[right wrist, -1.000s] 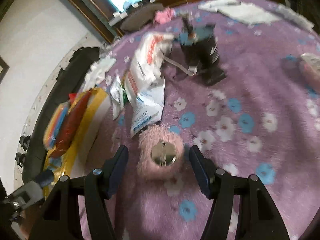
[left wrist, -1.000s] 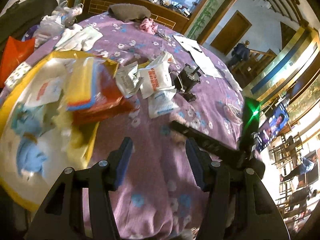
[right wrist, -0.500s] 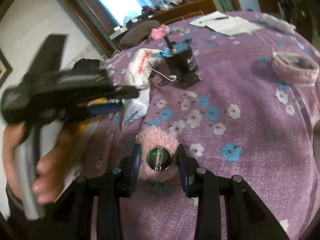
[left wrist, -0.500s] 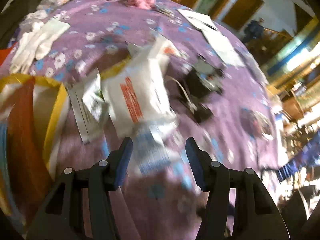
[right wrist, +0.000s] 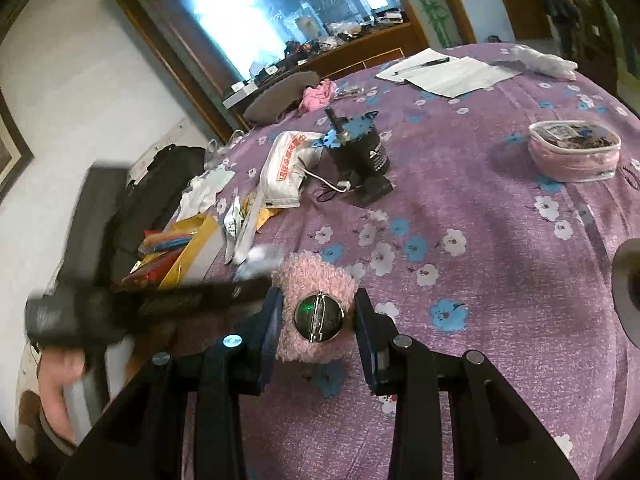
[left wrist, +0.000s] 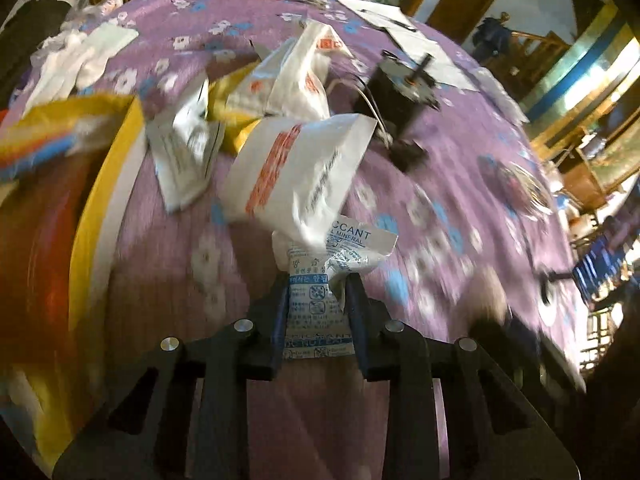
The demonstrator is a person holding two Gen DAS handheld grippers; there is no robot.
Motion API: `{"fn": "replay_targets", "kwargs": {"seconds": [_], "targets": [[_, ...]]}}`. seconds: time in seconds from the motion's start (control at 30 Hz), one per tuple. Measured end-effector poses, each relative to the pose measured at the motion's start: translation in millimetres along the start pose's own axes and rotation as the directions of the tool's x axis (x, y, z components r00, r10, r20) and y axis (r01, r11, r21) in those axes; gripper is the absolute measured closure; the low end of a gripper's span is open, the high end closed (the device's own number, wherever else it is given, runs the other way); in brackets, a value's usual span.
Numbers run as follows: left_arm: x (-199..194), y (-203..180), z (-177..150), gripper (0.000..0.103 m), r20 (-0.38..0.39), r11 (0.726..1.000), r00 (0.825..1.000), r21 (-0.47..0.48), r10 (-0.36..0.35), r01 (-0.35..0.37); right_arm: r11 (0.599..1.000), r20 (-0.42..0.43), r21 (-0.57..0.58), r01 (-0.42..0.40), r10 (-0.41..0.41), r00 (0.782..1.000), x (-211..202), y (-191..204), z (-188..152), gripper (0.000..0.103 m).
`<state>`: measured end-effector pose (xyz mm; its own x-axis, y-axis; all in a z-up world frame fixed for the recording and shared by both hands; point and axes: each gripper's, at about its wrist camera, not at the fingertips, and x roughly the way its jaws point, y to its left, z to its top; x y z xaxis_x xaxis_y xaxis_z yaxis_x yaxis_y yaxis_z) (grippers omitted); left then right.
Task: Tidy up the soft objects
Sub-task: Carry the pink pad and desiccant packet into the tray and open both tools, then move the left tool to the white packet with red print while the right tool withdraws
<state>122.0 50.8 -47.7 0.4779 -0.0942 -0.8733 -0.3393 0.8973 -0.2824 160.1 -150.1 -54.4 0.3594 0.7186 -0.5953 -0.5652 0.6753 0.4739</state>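
Observation:
My left gripper (left wrist: 316,308) is shut on a white desiccant packet (left wrist: 320,280) with blue print, low over the purple floral cloth (left wrist: 420,184). Just beyond it lies a larger white packet with orange print (left wrist: 296,172). My right gripper (right wrist: 318,312) is shut on a fluffy pink brooch (right wrist: 316,280) with a round metal clasp, held just above the cloth. In the right wrist view the left gripper shows as a dark blur (right wrist: 160,296) at the left, its packet (right wrist: 260,256) at its tip.
A yellow bag (left wrist: 100,208) with red and coloured items lies at the left. A black motor (left wrist: 396,92) with a wire stands mid-table. White gloves (left wrist: 80,60), papers (right wrist: 444,72), a pink cloth (right wrist: 318,94) and a pink pouch (right wrist: 574,152) lie further off.
My left gripper moved forward to the packets and shut on the desiccant packet. My right gripper closed on the pink brooch and lifted it slightly.

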Motion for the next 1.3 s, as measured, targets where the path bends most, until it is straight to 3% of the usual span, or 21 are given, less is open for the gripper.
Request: {"fn": "replay_targets", "kwargs": {"seconds": [0.13, 0.23, 0.37, 0.5, 0.6, 0.7, 0.87, 1.03, 1.1, 1.17, 1.23, 1.3], "targets": [[-16.2, 5.1, -26.6, 0.076, -0.010, 0.995, 0.995, -0.023, -0.098, 0.098, 1.000, -0.006, -0.015, 0.009, -0.009, 1.000, 3.1, 4.1, 1.2, 0.068], [-46.4, 11.8, -44.1, 0.076, 0.038, 0.994, 0.993, -0.031, -0.108, 0.109, 0.999, -0.006, -0.039, 0.005, -0.005, 1.000, 4.6, 7.8, 1.3, 0.068], [-95.1, 15.7, -65.0, 0.076, 0.123, 0.983, 0.976, -0.017, -0.178, 0.182, 0.999, -0.013, -0.015, -0.045, 0.045, 0.999, 0.8, 10.2, 0.9, 0.068], [-148.1, 41.0, -80.8, 0.076, 0.207, 0.988, 0.969, -0.053, -0.133, 0.147, 0.988, -0.056, -0.018, -0.157, 0.155, 0.986, -4.1, 42.1, 0.5, 0.068], [-175.9, 77.9, -87.6, 0.076, 0.254, 0.993, 0.967, -0.107, -0.016, 0.045, 0.958, -0.119, -0.101, -0.268, 0.256, 0.959, 0.1, 92.2, -2.5, 0.068], [-183.0, 119.1, -87.1, 0.076, 0.268, 0.979, 0.961, -0.204, 0.070, -0.015, 0.922, -0.190, -0.184, -0.339, 0.305, 0.933, 16.6, 140.0, -10.3, 0.069], [-176.6, 166.3, -85.8, 0.076, 0.251, 0.961, 0.960, -0.273, 0.119, -0.048, 0.887, -0.274, -0.255, -0.384, 0.315, 0.909, 50.0, 192.0, -20.8, 0.069], [-149.2, 187.4, -72.0, 0.075, 0.211, 0.955, 0.970, -0.292, 0.117, -0.052, 0.890, -0.327, -0.298, -0.346, 0.245, 0.913, 86.7, 211.7, -29.8, 0.066], [-142.9, 192.8, -72.5, 0.075, 0.218, 0.952, 0.972, -0.306, 0.082, -0.012, 0.890, -0.328, -0.302, -0.342, 0.240, 0.914, 91.9, 209.3, -33.1, 0.064], [-145.1, 198.1, -77.3, 0.054, 0.242, 0.945, 0.970, -0.324, 0.036, 0.045, 0.882, -0.312, -0.299, -0.365, 0.271, 0.911, 89.1, 208.9, -34.9, 0.054], [-148.4, 201.5, -82.4, 0.037, 0.279, 0.931, 0.960, -0.350, 0.000, 0.101, 0.872, -0.277, -0.294, -0.392, 0.315, 0.908, 81.6, 207.3, -36.3, 0.037], [-153.0, 200.7, -85.5, 0.037, 0.296, 0.927, 0.955, -0.358, -0.002, 0.113, 0.864, -0.256, -0.305, -0.400, 0.330, 0.909, 75.8, 208.5, -36.9, 0.034]]}}
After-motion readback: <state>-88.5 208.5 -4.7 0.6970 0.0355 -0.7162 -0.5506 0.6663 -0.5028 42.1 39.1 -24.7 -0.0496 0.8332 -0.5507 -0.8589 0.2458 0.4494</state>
